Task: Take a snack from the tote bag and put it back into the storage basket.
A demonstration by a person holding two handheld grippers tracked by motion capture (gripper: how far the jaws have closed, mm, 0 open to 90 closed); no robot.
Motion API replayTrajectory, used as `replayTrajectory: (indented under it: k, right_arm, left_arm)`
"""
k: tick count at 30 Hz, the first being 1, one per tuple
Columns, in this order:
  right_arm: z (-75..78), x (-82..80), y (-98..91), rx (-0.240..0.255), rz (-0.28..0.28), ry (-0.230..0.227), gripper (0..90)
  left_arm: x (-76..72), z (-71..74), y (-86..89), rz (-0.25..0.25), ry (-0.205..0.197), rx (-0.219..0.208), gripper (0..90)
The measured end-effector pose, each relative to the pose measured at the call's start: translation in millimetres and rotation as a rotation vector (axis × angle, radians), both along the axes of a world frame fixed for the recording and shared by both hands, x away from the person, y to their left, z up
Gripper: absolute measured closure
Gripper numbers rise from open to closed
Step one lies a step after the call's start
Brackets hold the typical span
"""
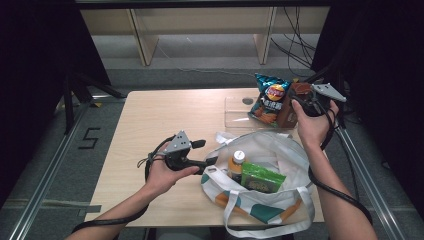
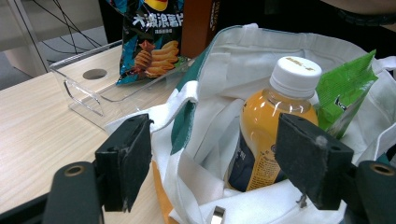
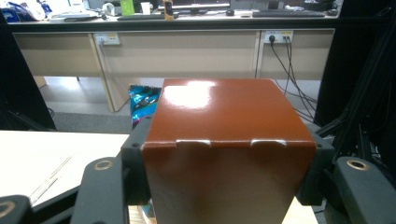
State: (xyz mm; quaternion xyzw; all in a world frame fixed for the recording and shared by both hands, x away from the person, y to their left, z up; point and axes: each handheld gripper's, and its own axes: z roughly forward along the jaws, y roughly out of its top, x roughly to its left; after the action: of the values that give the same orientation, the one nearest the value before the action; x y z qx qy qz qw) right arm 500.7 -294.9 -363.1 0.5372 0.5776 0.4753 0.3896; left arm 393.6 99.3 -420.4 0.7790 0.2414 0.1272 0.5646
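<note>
Nearest me, the tote bag (image 1: 260, 180) gapes, a juice bottle (image 1: 236, 164) and green packet (image 1: 261, 177) inside. Left gripper (image 1: 206, 163) sits wide open at its rim, holding nothing. Farther off, the right gripper (image 1: 299, 98) clamps a brown box (image 3: 229, 154) upright beside the chip bag (image 1: 270, 97), beyond the tote.

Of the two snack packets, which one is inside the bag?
The green snack packet stands inside the white tote bag, beside an orange juice bottle. The blue chip packet stands outside, in the clear tray.

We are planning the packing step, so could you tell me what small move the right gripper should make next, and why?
Probably lift the brown box: the right gripper is shut on its sides, and the tote bag, with the left gripper open at its mouth, looks ready for it.
</note>
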Motion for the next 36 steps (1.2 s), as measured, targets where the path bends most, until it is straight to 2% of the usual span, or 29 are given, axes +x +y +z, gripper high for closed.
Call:
replayTrajectory:
  k: [5,7,9,11,16,21,22,23,24,26,27,29,31,33,34,36]
  right_arm:
    - [-1.2,0.9,-2.2,-0.018,0.006,-0.001,39.0]
    - [-1.1,0.7,-0.7,0.006,-0.003,0.005,39.1]
    - [-1.2,1.4,-1.7,-0.002,0.003,0.001,39.1]
    - [-0.9,0.6,-1.6,-0.001,-0.003,0.018,39.0]
    - [-4.2,2.6,-1.0,-0.004,-0.005,0.012,39.0]
    - [-4.6,3.4,-1.8,-0.014,-0.002,0.030,39.0]
    - [-5.1,3.5,-0.6,0.004,-0.006,0.028,39.0]
    - [-5.4,4.3,-2.1,-0.009,0.002,0.021,39.0]
    - [-5.1,3.9,-1.3,0.003,-0.003,0.029,39.0]
    - [-6.0,5.6,-2.0,-0.008,0.002,0.021,38.9]
    - [-6.2,5.8,-2.3,-0.009,0.003,0.024,39.0]
    - [-5.8,5.6,-1.7,-0.001,-0.009,0.042,38.9]
    - [-6.8,6.3,-2.9,-0.014,0.003,0.042,38.8]
    - [-11.9,8.7,-2.2,-0.029,0.010,0.066,38.8]
    - [-14.3,9.5,-1.2,-0.017,0.004,0.071,38.8]
    - [-17.1,9.6,-2.8,-0.021,-0.001,0.073,38.8]
  left_arm:
    - [0.1,0.0,0.2,0.000,0.000,0.002,26.8]
    - [0.0,0.1,0.0,0.000,-0.001,0.000,26.8]
    - [0.0,-0.1,-0.1,0.000,0.000,0.001,26.8]
    - [-0.2,-0.3,-0.2,0.001,0.002,0.001,26.7]
    - [-0.1,-0.1,-0.3,0.000,0.001,0.000,26.7]
    - [-0.2,-0.5,-0.4,0.001,0.004,0.001,26.7]
    - [-0.2,-0.5,-0.6,0.001,0.005,0.001,26.7]
    - [-0.2,-0.5,-0.7,0.001,0.006,0.000,26.7]
    - [-0.2,-0.3,-0.8,-0.001,0.004,0.001,26.7]
    - [-0.5,-0.2,-0.8,-0.002,0.003,0.002,26.7]
    - [0.2,0.0,-0.5,-0.009,-0.006,0.006,26.7]
    - [0.2,-0.1,-0.5,-0.007,-0.004,0.004,26.7]
    - [-0.2,-0.3,-0.9,-0.001,0.004,0.000,26.7]
    - [-0.3,-0.4,-1.1,-0.003,0.005,0.002,26.7]
    - [-0.4,-0.4,-1.1,-0.003,0.005,0.001,26.7]
    - [-0.4,-0.4,-0.7,0.001,0.006,-0.001,26.7]
